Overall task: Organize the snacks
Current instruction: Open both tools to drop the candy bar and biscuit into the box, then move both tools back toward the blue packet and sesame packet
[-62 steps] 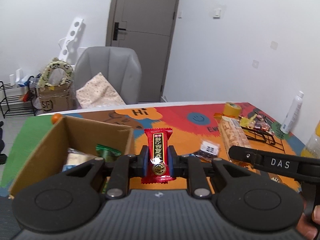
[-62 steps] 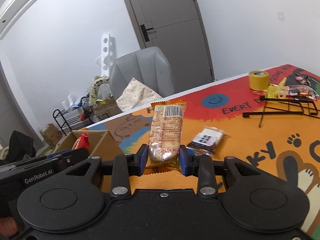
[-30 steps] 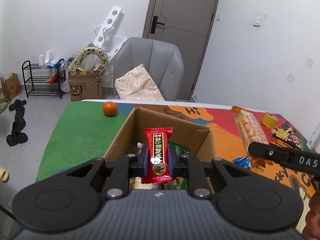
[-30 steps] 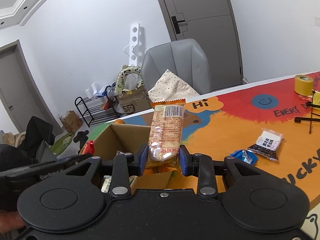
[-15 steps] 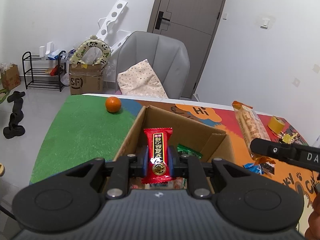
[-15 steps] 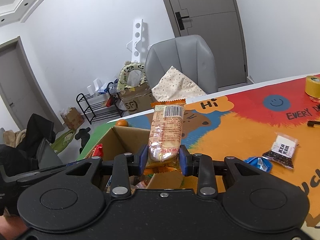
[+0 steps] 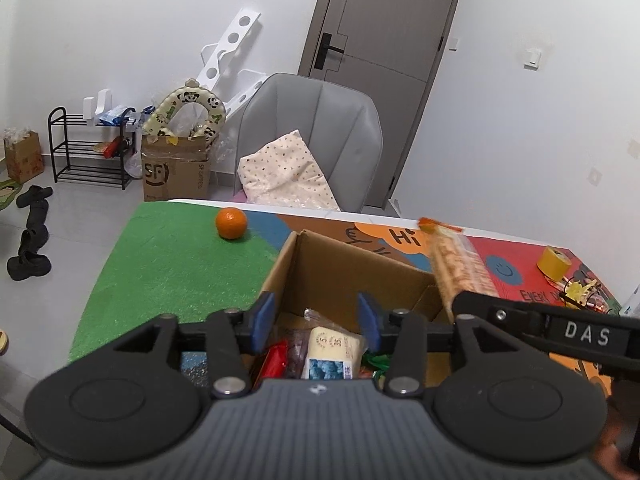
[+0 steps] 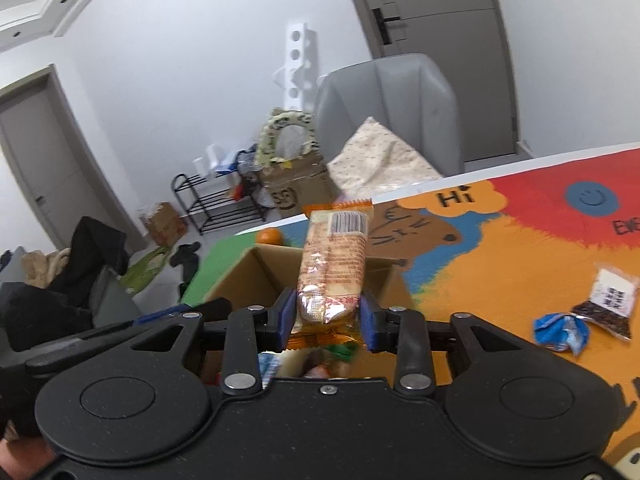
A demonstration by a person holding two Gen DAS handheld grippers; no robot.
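Both tongs have just been opening over our cardboard box [image 7: 344,268]: left tongs [image 7: 316,322] empty, red candy [image 7: 276,362] dropped in, right tongs [image 8: 327,318] loosening around the biscuit pack [image 8: 334,268], so let's stay centred above the box.

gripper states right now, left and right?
Left gripper: jaws just opened, nothing between them, above the brown cardboard box.
Right gripper: jaws just opening, long orange-ended biscuit pack between them, apparently released.

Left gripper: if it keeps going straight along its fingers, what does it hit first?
Probably the snacks piled in the cardboard box: the open left gripper points down into it, toward the white packet. Depth is unclear.
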